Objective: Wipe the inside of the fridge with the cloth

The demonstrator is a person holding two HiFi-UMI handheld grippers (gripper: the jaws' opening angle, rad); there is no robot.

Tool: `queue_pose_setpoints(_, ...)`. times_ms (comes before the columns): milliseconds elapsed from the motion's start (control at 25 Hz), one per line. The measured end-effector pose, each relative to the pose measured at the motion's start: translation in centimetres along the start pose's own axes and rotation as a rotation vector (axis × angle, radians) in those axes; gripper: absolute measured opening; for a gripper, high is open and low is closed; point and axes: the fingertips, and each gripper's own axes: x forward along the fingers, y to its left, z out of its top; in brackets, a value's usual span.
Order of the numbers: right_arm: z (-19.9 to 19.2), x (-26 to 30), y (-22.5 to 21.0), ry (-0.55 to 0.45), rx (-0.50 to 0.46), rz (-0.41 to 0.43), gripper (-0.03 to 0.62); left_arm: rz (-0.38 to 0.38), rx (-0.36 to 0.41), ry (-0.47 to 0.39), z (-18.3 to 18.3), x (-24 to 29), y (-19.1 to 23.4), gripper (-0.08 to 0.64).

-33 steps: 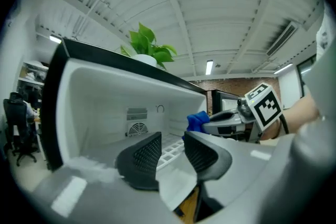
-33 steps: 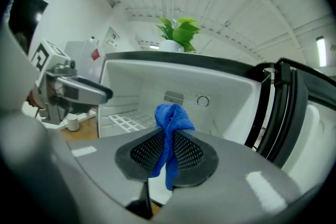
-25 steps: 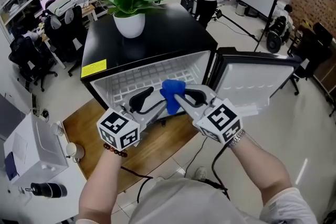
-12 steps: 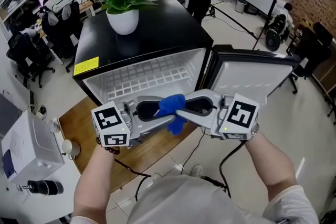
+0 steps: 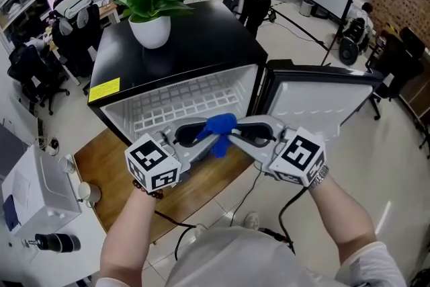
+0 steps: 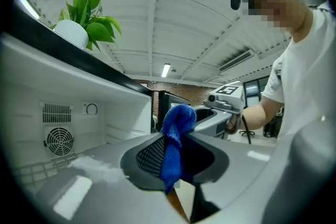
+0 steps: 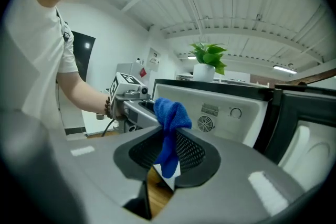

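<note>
both grippers meet in front of the open fridge (image 5: 181, 54) with the blue cloth (image 5: 218, 130) between them. left gripper (image 5: 207, 136): its jaws have just been closing and are now clamped on the cloth, which bunches above the pads and hangs below. right gripper (image 5: 232, 136): its jaws have just been opening a little, the cloth sits between them too and the pads look to touch it on both sides, so we call it a light grip. we read this as a hand-over or re-grip, not wiping. the cloth is outside the fridge, at about 6 o'clock of the opening in the head view, apart from the wire shelf (image 5: 181, 103). the door (image 5: 322, 101) is swung wide at 2 o'clock and a plant pot (image 5: 150, 30) stands on top at 11 o'clock. progress: door open, cloth in the grippers, no wall or shelf touched. left to do: carry the cloth in, wipe shelf, side walls and back panel. we can't tell whether any surface is clean
</note>
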Motion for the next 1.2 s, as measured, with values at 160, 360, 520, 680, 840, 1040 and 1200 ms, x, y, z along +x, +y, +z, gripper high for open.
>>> queue_pose_setpoints(160, -1.1, -1.0, -2.1, 0.01, 0.021, -0.102, 0.073, 0.194, -0.009, 0.019, -0.6, 1.1, 4.0, 0.092)
queue_pose_setpoints(360, -1.5, -1.9, -3.0, -0.006, 0.047, -0.149, 0.072, 0.389, -0.055, 0.015, -1.1, 3.0, 8.3, 0.092)
queue_pose_setpoints(520, -1.8, -2.2, -3.1, -0.017, 0.062, -0.176, 0.065, 0.521, -0.097, 0.0, -1.4, 4.4, 11.5, 0.092)
queue_pose_setpoints(680, -1.9, -2.3, -3.6, -0.028, 0.063, -0.215, 0.05, 0.604, -0.097, -0.002, -1.2, 6.0, 14.0, 0.091)
queue_pose_setpoints(840, -2.0, -2.1, -3.4, -0.034, 0.064, -0.2, 0.033, 0.671, -0.093, 0.003, -1.1, 7.4, 16.2, 0.091)
queue_pose_setpoints(1040, -2.1, -2.2, -2.5, -0.04, 0.031, -0.151, 0.025, 0.735, -0.124, 0.004, -1.4, 8.6, 18.8, 0.091)
queue_pose_setpoints(1200, -2.4, -2.4, -2.2, -0.034, 0.009, -0.123, 0.02, 0.773, -0.135, 0.008, -1.6, 9.5, 20.5, 0.091)
